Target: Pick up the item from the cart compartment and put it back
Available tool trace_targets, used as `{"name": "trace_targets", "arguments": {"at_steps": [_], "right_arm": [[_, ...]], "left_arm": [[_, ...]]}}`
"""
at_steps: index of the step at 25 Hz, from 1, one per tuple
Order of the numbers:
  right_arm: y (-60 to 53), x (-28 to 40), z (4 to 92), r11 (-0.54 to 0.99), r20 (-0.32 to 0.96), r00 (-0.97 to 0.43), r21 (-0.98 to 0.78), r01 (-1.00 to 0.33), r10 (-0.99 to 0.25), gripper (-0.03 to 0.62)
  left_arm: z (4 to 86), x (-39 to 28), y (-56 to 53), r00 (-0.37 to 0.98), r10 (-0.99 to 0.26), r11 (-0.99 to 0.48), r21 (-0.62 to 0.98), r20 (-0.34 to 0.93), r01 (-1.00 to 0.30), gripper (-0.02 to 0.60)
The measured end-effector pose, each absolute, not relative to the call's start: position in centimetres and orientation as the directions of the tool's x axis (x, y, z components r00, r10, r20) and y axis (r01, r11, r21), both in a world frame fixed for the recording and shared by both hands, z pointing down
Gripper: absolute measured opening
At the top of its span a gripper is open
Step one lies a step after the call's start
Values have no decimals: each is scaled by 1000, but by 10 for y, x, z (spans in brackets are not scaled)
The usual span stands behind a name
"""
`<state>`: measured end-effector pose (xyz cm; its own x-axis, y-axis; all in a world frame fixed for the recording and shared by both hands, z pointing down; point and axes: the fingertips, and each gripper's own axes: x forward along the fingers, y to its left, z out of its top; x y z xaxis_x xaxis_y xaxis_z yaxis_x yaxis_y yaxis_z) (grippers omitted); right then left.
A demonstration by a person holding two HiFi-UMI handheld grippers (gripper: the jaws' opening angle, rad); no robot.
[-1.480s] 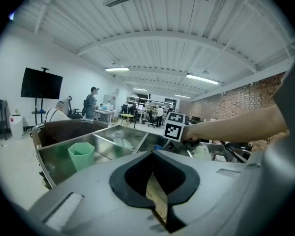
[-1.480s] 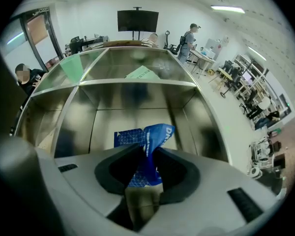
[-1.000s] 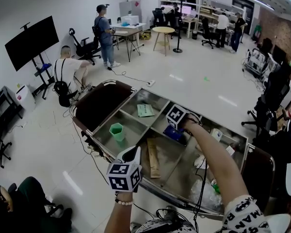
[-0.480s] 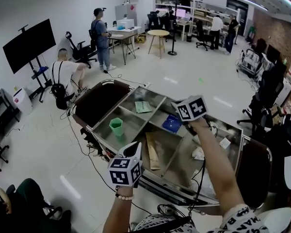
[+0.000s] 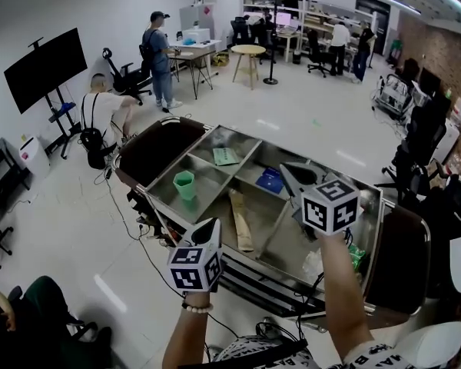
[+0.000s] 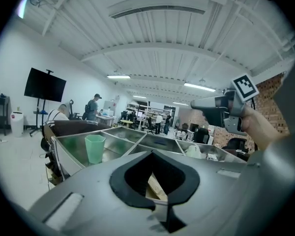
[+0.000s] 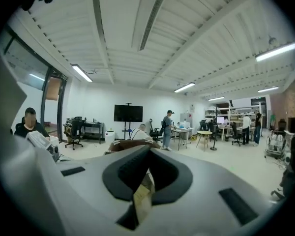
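The left gripper (image 5: 207, 235) hangs at the near edge of the cart (image 5: 211, 204), jaws clenched on nothing, and takes no part in the work. Past it a green cup (image 5: 184, 184) stands in the left compartment and a plank (image 5: 240, 225) lies in the middle one. The blue item (image 5: 270, 180) lies flat in the far middle compartment, with nothing touching it. The right gripper (image 5: 293, 174) is held up in the air near that compartment, jaws clenched. Its own view shows a tan strip (image 7: 142, 195) in the gap, and I cannot tell whether that is part of the gripper or a scrap. The put-back looks done, with the item already resting in its compartment. What remains is probably only to draw the right gripper clear, or to reach in again if another round is wanted, which would mean opening the jaws first. A second ago the right gripper was down on the blue item. Now it is raised and drawn toward the person, and the left gripper has barely moved.
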<state>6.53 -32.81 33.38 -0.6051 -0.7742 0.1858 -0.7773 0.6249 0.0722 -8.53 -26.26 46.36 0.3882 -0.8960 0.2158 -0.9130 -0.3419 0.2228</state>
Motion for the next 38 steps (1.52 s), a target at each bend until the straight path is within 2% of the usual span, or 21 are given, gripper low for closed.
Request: {"name": "trace_targets", "arguments": {"at_steps": [11, 17, 38], "right_arm": [[-207, 45, 388, 677, 108, -672, 13, -736, -733, 5], [-173, 40, 423, 688, 128, -691, -74, -722, -711, 3], [-174, 56, 433, 650, 148, -648, -41, -759, -747, 3]], "left_arm": [[486, -81, -208, 365, -903, -317, 223, 227, -922, 0], [487, -80, -190, 362, -904, -312, 230, 225, -922, 0], [485, -64, -189, 392, -895, -338, 249, 213, -908, 0]]}}
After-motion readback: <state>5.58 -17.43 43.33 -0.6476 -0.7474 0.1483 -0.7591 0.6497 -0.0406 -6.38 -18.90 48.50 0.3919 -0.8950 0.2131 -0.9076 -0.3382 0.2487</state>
